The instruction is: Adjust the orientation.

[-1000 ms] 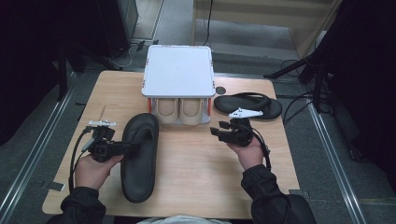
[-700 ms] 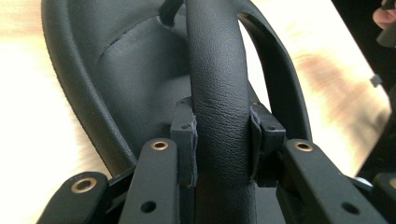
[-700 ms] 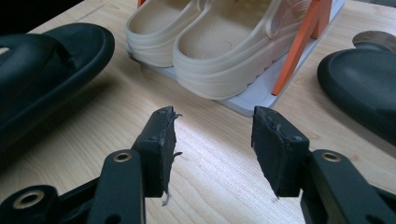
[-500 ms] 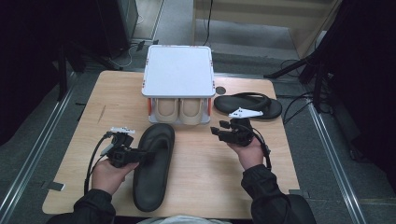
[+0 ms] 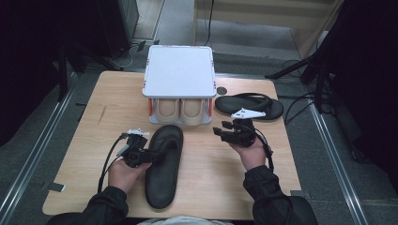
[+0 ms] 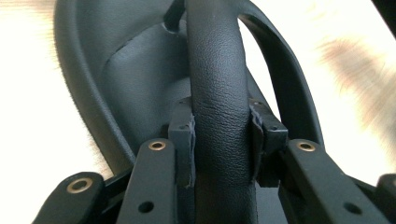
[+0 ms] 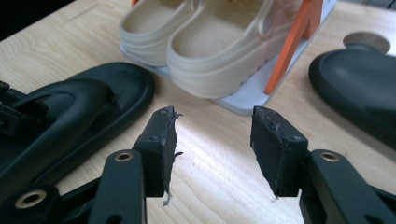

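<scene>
Left claw on a black sandal's strap, right claw spread over bare table

In the left gripper view the left claw (image 6: 223, 140) pinches the strap (image 6: 217, 79) of the black sandal (image 5: 162, 166), its jaws having just eased a little wider with the strap still between the pads; the sandal lies lower centre of the high view on the table (image 5: 94, 117); right of centre the right claw (image 5: 224, 132) stands spread, holding nothing; beyond it, a white rack (image 5: 179, 71) with beige clogs (image 7: 210, 37); a second black sandal (image 5: 248, 104) lies at the right.

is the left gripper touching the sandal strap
Touching. In the left gripper view both fingers press against the sides of the strap, no gap visible.
</scene>
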### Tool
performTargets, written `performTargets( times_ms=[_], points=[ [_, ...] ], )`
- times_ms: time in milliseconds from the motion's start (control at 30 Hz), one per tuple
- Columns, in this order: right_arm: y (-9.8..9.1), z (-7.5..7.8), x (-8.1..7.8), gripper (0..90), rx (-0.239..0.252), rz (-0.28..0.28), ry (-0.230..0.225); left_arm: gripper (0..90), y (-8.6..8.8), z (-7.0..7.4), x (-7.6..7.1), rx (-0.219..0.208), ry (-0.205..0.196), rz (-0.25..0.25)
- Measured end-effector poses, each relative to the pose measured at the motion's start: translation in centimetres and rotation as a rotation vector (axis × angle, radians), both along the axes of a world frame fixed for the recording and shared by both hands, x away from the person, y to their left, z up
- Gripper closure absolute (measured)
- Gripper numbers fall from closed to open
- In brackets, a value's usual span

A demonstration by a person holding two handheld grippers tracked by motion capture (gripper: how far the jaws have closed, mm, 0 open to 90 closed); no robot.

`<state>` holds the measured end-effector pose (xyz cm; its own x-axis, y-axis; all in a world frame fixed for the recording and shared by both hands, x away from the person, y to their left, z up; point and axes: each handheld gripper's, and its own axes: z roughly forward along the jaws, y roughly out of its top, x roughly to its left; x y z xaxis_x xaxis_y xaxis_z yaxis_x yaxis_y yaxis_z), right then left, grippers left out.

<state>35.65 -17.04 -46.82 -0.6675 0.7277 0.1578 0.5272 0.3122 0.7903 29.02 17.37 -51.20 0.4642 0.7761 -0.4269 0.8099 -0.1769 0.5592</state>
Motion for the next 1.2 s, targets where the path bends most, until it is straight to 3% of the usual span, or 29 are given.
performTargets(
  times_ms=[100,167,267,400,533,1200],
  points=[
    [0.0,-0.2,0.1,50.9,-0.01,-0.002,0.022,60.5,0.1,0.0,0.1,-0.006,0.012,-0.007],
    [-0.1,-0.2,0.1,51.0,-0.012,-0.004,0.02,52.5,0.2,0.2,0.1,-0.006,0.005,-0.011],
    [-0.3,-0.1,0.1,51.4,-0.005,-0.011,0.024,49.8,0.6,1.0,0.1,-0.006,-0.021,-0.003],
    [-0.6,0.1,0.4,51.3,-0.019,-0.018,0.024,48.0,1.1,1.5,0.0,-0.014,-0.029,-0.004],
    [-0.9,-0.3,0.7,51.3,-0.036,-0.023,0.063,45.6,2.4,2.0,0.1,-0.027,-0.017,0.002],
    [-2.8,0.3,2.0,57.2,-0.004,-0.072,0.043,38.8,5.8,2.3,0.6,-0.039,-0.026,0.034]
  ],
)
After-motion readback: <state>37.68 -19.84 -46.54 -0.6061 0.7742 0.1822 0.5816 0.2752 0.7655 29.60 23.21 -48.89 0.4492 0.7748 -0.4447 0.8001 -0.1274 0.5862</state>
